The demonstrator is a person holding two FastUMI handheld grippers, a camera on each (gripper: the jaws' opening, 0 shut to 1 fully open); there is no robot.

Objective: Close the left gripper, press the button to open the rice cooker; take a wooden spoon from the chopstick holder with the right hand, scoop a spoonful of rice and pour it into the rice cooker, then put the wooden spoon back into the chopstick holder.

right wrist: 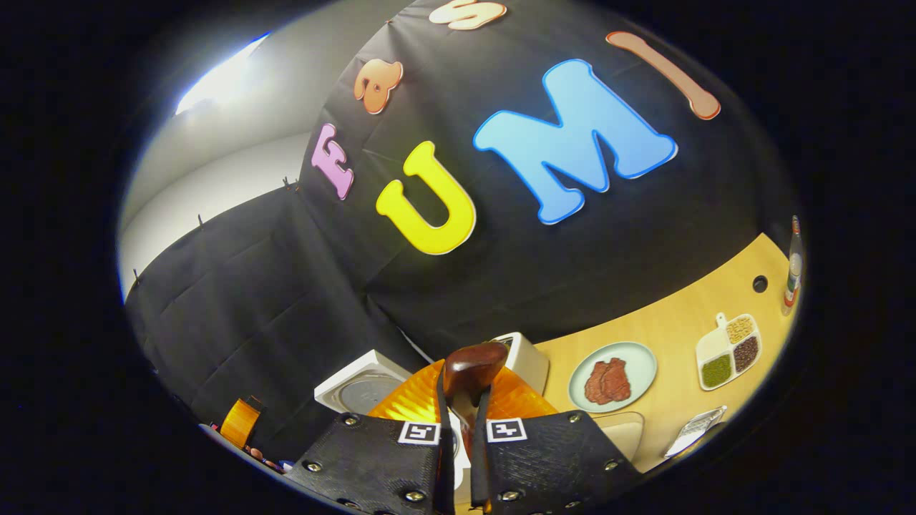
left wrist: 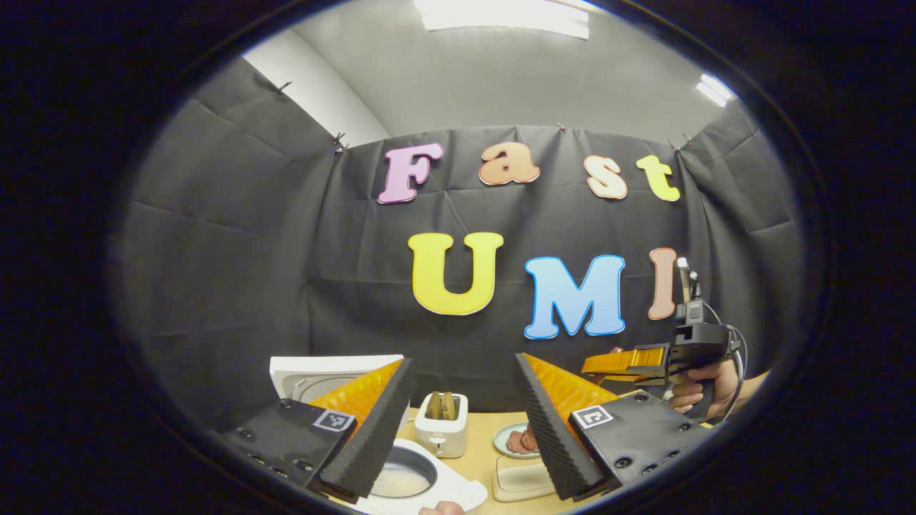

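Spoon (right wrist: 472,368) is clamped in the right gripper (right wrist: 461,422), raised clear of the surface (right wrist: 673,322) for carrying (cooker (left wrist: 401,476) lid up); left gripper (left wrist: 465,422) jaws held apart, empty.

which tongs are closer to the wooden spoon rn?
Right. The right tongs are shut on the wooden spoon; the left tongs hang open over the rice cooker, apart from it.
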